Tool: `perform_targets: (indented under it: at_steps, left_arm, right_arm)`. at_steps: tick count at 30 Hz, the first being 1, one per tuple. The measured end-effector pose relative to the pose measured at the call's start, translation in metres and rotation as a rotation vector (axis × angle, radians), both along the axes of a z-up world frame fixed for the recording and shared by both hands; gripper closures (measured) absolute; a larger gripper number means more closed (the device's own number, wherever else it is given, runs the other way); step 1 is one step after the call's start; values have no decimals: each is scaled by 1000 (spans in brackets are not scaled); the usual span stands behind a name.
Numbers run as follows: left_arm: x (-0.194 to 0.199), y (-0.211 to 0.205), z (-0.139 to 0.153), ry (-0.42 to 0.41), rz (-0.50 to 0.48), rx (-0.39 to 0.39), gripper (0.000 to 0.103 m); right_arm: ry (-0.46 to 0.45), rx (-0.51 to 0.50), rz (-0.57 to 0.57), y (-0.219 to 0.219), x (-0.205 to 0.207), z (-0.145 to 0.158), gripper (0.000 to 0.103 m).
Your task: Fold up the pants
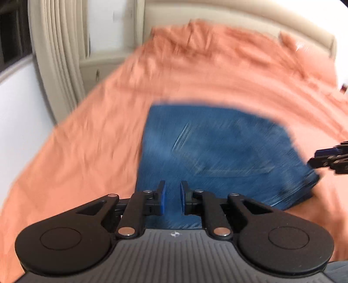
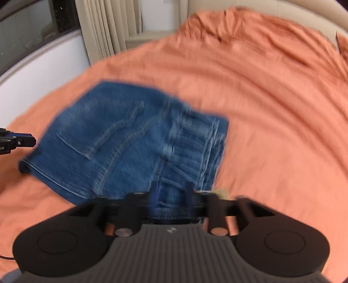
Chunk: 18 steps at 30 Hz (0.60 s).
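Blue denim pants (image 1: 217, 156) lie folded into a compact bundle on the orange bedsheet (image 1: 87, 141). My left gripper (image 1: 173, 199) hovers over the bundle's near edge, fingers a small gap apart with nothing between them. In the right wrist view the pants (image 2: 121, 139) show their elastic waistband on the right. My right gripper (image 2: 171, 196) is over the waistband end, blurred, its fingers apart. The right gripper also shows in the left wrist view (image 1: 328, 160) by the bundle's right edge; the left gripper shows in the right wrist view (image 2: 15, 141) at the bundle's left.
The orange sheet (image 2: 271, 108) covers the bed, wrinkled at the far end. A beige headboard (image 1: 239, 15) runs along the back. Beige curtains (image 2: 102, 28) and a window (image 2: 32, 26) stand at the left past the bed edge.
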<state>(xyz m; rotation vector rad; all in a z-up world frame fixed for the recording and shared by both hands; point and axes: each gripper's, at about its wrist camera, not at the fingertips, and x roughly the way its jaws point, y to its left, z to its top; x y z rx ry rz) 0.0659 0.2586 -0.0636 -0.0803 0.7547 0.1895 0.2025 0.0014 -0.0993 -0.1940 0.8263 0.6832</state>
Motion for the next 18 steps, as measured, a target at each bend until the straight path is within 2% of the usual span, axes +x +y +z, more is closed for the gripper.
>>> perform_targets:
  at_steps: [3,6,8,10,12,13,14,18]
  left_arm:
    - [-22,-22,45,-105,-11,25,80]
    - [-48,-53,89,-221,-5,62,65]
    - [-61,-74,115,-286,4,93,38]
    - [-82,-96,134,-342,17,131,23]
    - [-103,-117,146,-380,39,178,17]
    - [-114,-126,152,-399,49,196,11]
    - [-123,-134,155,-413,59,208,7]
    - [-155,-160,157,-438,87,229,4]
  right_arm:
    - [-71,38,9,-14,-19,45,53]
    - [-154,78,-8,-33,-47,95,41]
    - [-211,117,-15,-49,-70,125,31]
    - [-270,147,-21,-64,-97,148,25]
    - [-317,182,-18,-80,-124,166,25]
    - [-336,200,-24,-88,-139,172,20]
    - [-362,219,-39,-95,-153,176,22]
    - [-438,225,-102,-118,-203,180,21]
